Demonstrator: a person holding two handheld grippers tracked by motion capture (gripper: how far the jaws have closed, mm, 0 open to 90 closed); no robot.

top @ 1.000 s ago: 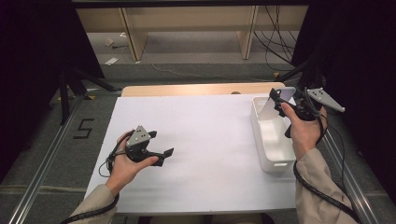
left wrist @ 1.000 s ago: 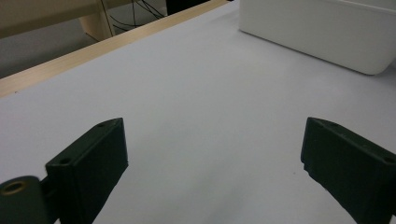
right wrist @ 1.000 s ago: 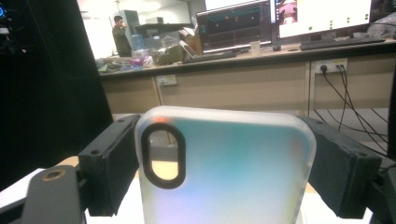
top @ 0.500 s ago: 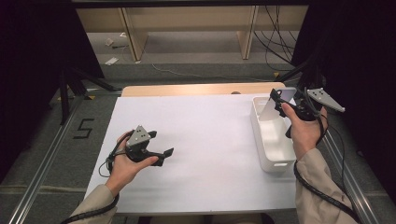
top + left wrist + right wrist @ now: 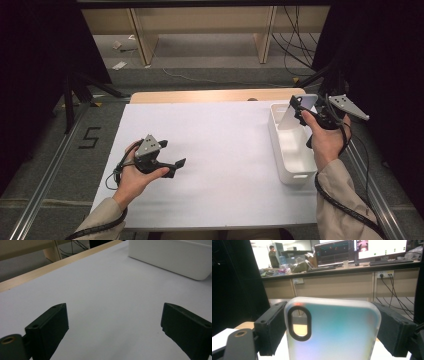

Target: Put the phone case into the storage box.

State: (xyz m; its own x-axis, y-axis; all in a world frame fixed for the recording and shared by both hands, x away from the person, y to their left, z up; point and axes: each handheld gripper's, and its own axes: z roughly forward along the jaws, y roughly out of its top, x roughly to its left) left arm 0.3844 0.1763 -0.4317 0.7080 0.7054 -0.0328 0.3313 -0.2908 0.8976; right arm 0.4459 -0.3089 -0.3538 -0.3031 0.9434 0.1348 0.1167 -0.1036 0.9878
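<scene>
Two grippers in play, one loaded. Right gripper (image 5: pixel 300 111) has its fingers (image 5: pixel 270 327) clamped on the long edges of a translucent frosted phone case with an oval camera cutout (image 5: pixel 332 330). The case is held upright, in the air over the far end of the white rectangular plastic bin (image 5: pixel 290 172) at the right side of the white-covered worktop (image 5: pixel 220 145). In the high view the case (image 5: pixel 296 114) stands clear above the bin rim, its lower end hidden behind the fingers.

Left gripper (image 5: pixel 176 167) rests low over the near-left worktop, fingers (image 5: pixel 50 325) spread wide with nothing between them.

Risks, as I judge them:
- Grip is on thin, flexible edges. Squeeze harder and the case bows and pops out; ease off and it slides down.
- Case is tall against the bin. Release at this height and it can bounce, tip over the rim or land on the floor to the right.
- Tilted release could wedge it corner-first against the bin wall.
- Trailing cable on the right forearm could snag the bin's near corner and drag it.
</scene>
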